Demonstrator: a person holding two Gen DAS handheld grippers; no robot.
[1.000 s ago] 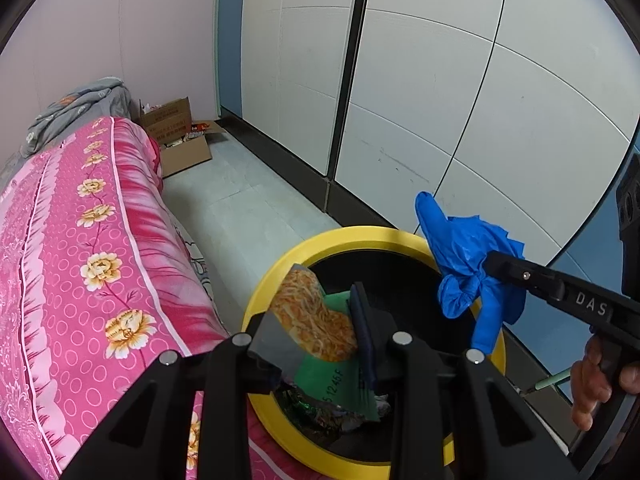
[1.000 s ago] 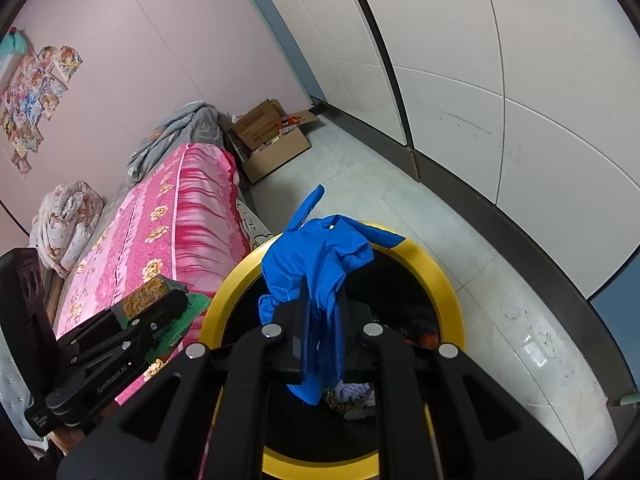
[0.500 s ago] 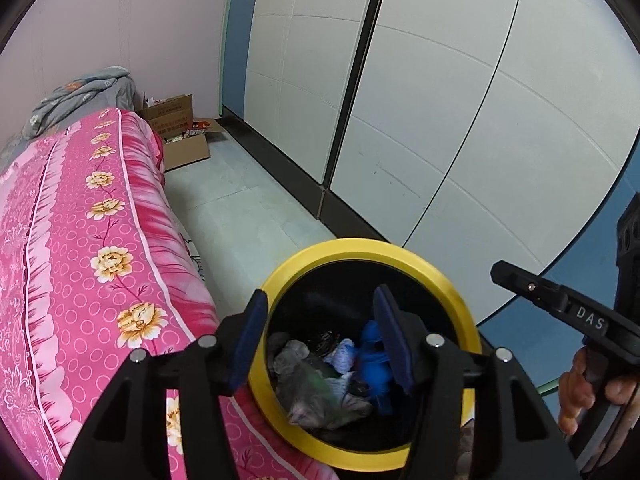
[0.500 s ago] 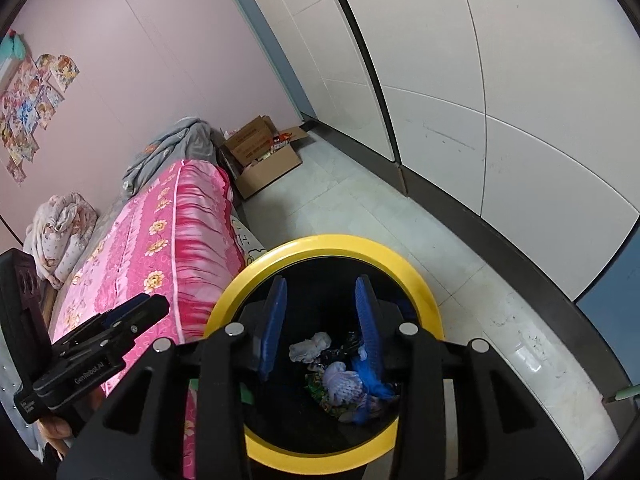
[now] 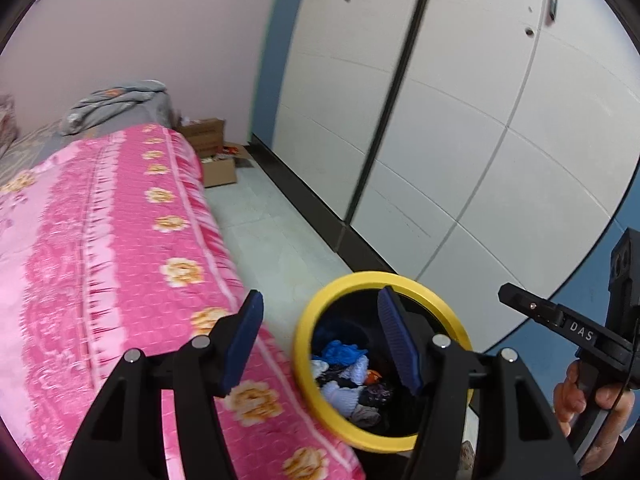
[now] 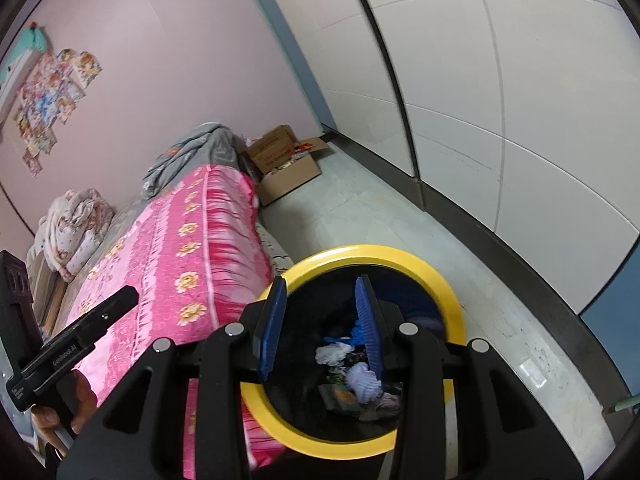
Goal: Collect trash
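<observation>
Both grippers are empty, with their blue pads spread apart. The left gripper (image 5: 320,338) hangs over the pink floral bed cover (image 5: 100,264) and the left rim of the yellow-rimmed bin (image 5: 304,356). The right gripper (image 6: 320,320) hangs above the bin's opening. Inside the bin lies mixed trash (image 6: 360,376), among it a blue glove (image 5: 340,352). A cardboard box (image 6: 286,164) stands far on the floor.
</observation>
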